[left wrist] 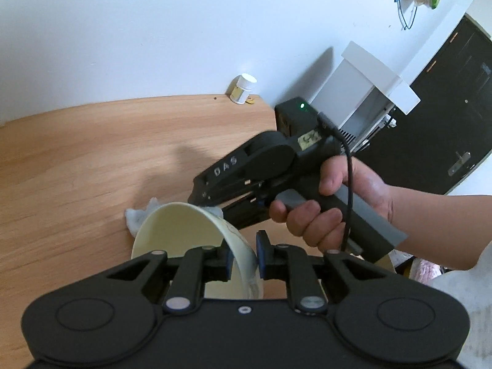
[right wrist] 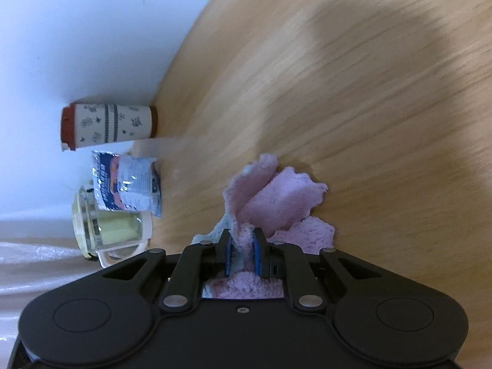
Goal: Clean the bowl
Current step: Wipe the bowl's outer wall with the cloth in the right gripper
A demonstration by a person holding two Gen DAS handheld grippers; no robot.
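Left wrist view. The left tool (left wrist: pixel 243 261) is closed on the wall of the bowl (left wrist: pixel 184 233), one pad inside the rim and one outside. The bowl is tilted on its side above the table (left wrist: pixel 77 153), with its opening facing left and up. The inner surface in view looks pale and free of visible residue, though the part nearest the tool is hidden. The right tool (left wrist: pixel 212 206), gripped by the right hand (left wrist: pixel 332 203), reaches in from the right to the far rim of the bowl. Its tips are hidden behind the rim. A cloth (left wrist: pixel 135 218) shows at those tips, just beyond the bowl and touching or very near the table. A bottle (left wrist: pixel 243 89) stands at the far table edge, well apart.

Right wrist view. The right tool (right wrist: pixel 241 253) is nearly closed, with a fold of the cloth (right wrist: pixel 276 203) pinched between its blue pads. The rest of the cloth bunches ahead of the tool, against the table (right wrist: pixel 338 92). The bowl does not appear in this view. A cup (right wrist: pixel 110 126), a packet (right wrist: pixel 126 184) and a jar (right wrist: pixel 104 230) sit by the wall, well apart from the cloth.

Task status. Both grasps are in place: bowl secured, cloth secured. The cloth lies outside the bowl at the far rim. Judged from this, wiping is either under way or pending; completion cannot be confirmed. Remaining: wipe the inner and outer surfaces, then set the bowl down.
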